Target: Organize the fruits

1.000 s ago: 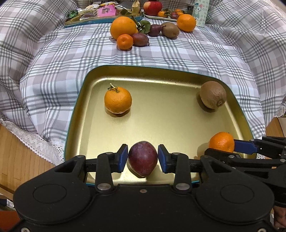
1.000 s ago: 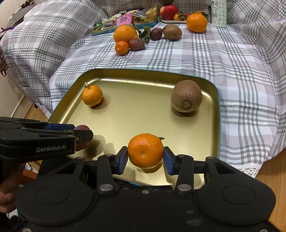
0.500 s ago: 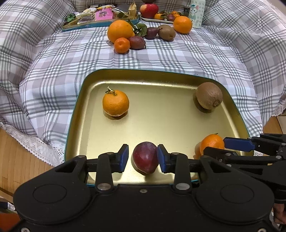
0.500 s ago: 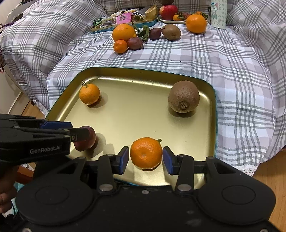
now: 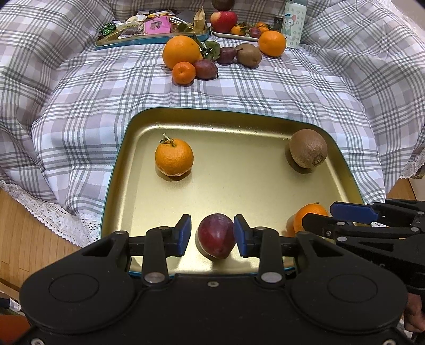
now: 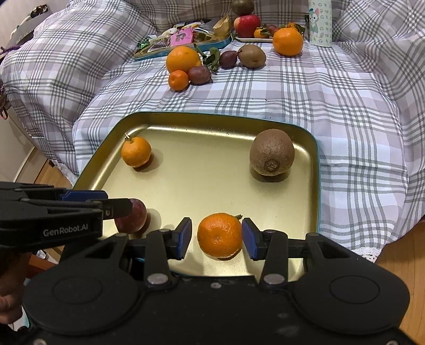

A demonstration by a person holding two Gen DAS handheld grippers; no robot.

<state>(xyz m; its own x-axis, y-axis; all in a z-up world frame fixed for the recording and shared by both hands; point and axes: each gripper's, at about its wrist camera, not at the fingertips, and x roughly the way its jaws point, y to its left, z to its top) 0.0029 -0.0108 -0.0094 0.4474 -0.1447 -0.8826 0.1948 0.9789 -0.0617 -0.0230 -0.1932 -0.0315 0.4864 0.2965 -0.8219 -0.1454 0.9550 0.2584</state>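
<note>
A gold tray point(image 5: 239, 124) point(image 6: 212, 119) lies on the plaid cloth. In it are a stemmed mandarin point(image 5: 174, 157) point(image 6: 136, 151) at the far left and a kiwi point(image 5: 308, 148) point(image 6: 271, 152) at the far right. My left gripper point(image 5: 212, 234) is open; a dark red passion fruit point(image 5: 216, 235) point(image 6: 134, 216) rests on the tray between its pads without touching them. My right gripper point(image 6: 216, 238) is open around a mandarin point(image 6: 220, 234) point(image 5: 309, 216) that sits on the tray's near right part.
Further back on the cloth lie a large orange point(image 5: 181, 51), a small mandarin point(image 5: 183, 73), two passion fruits point(image 5: 205, 69), a kiwi point(image 5: 249, 55) and another orange point(image 5: 272, 43). Behind are a snack tray point(image 5: 151, 26), an apple plate point(image 5: 224, 20) and a cartoon cup point(image 5: 293, 24).
Both grippers opened and let go of their fruits, which now rest on the tray. Both grippers drew back a little toward the near edge.
</note>
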